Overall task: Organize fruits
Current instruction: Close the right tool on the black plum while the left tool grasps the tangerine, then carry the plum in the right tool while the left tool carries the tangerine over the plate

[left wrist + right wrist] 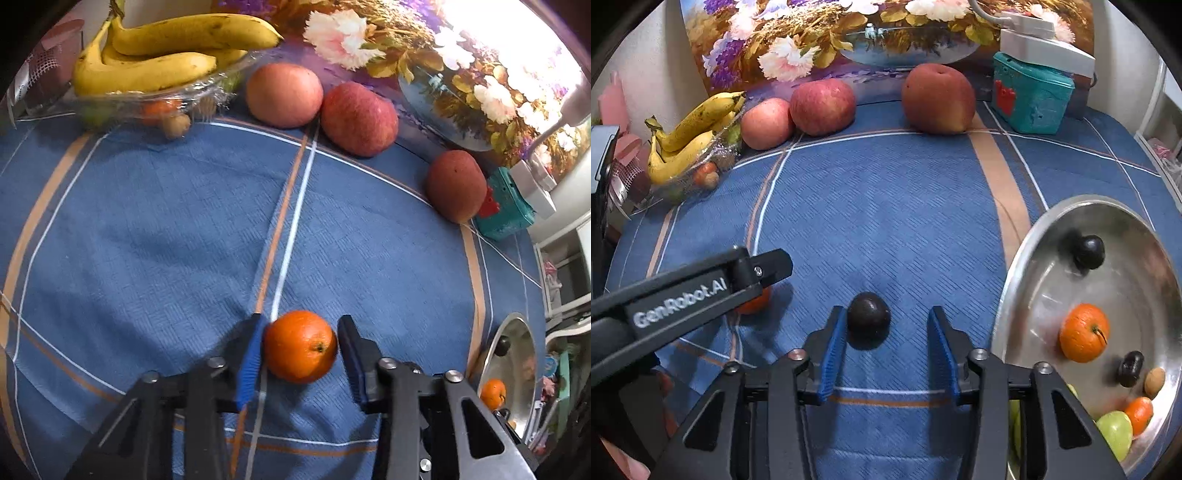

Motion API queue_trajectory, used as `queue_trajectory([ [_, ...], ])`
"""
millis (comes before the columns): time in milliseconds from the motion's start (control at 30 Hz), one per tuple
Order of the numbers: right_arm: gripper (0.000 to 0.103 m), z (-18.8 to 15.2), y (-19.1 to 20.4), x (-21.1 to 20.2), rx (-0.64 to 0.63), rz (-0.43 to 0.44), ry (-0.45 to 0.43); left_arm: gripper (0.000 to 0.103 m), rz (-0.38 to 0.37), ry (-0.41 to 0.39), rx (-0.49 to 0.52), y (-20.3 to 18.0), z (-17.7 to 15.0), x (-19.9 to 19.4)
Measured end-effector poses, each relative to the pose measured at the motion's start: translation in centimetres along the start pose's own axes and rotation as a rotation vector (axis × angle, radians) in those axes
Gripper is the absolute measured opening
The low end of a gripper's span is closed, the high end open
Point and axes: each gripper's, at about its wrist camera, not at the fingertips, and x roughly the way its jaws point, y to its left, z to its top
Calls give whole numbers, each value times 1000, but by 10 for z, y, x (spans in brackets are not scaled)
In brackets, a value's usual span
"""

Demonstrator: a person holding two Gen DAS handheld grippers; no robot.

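1. two grippers, each with jaws apart around a fruit on the blue checked tablecloth [886,206].
2. left gripper [301,350] brackets the round orange tangerine [300,346], left pad touching.
3. right gripper [886,350] brackets the small dark round plum [868,318], off-centre leftward; shiny steel bowl [1027,258] lies to its right.

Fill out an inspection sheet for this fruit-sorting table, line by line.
Surface: blue checked tablecloth with tan and white stripes.
Job's things: small orange between the left claw's pads; dark round plum between the right claw's pads; shiny metal bowl holding another orange, dark fruits, green fruit and a nut; three red apples at the back; yellow banana bunch on a clear wrapped tray.
Clutter: teal plastic box; pink candle.
Grippers: left claw open, left pad touching the orange; right claw open around the plum.
Cables: white lead into a white adapter.
Surroundings: floral painting against the wall.
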Motion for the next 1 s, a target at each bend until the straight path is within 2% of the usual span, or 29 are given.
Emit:
queue_trajectory([
  [67, 40, 2, 4, 1, -9, 5, -2, 42, -14, 3, -20, 4, 1, 0],
  [133, 30, 2, 8, 4, -22, 18, 4, 42, -17, 1, -26, 7, 1, -3],
  [200, 25, 2, 11, 4, -33, 26, 4, 42, -23, -4, -28, 6, 2, -7],
  [433, 23, 2, 1, -20, -2, 75, -33, 41, -102, -13, -11, -13, -5, -29],
  [600, 23, -1, -41, -57, 92, 40, -92, 41, -183, 8, 80, -54, -21, -40],
  [667, 23, -5, -65, -69, 147, -13, -99, 41, -210, 18, 145, -77, -33, -41],
  [767, 23, -15, -101, -76, 219, -104, -71, 41, -245, 45, 240, -111, -56, -38],
  [867, 23, -25, -128, -74, 291, -111, -29, 42, -248, 79, 299, -133, -72, -28],
  [1000, 24, -36, -145, -71, 313, -124, 7, 47, -233, 106, 300, -139, -79, -19],
])
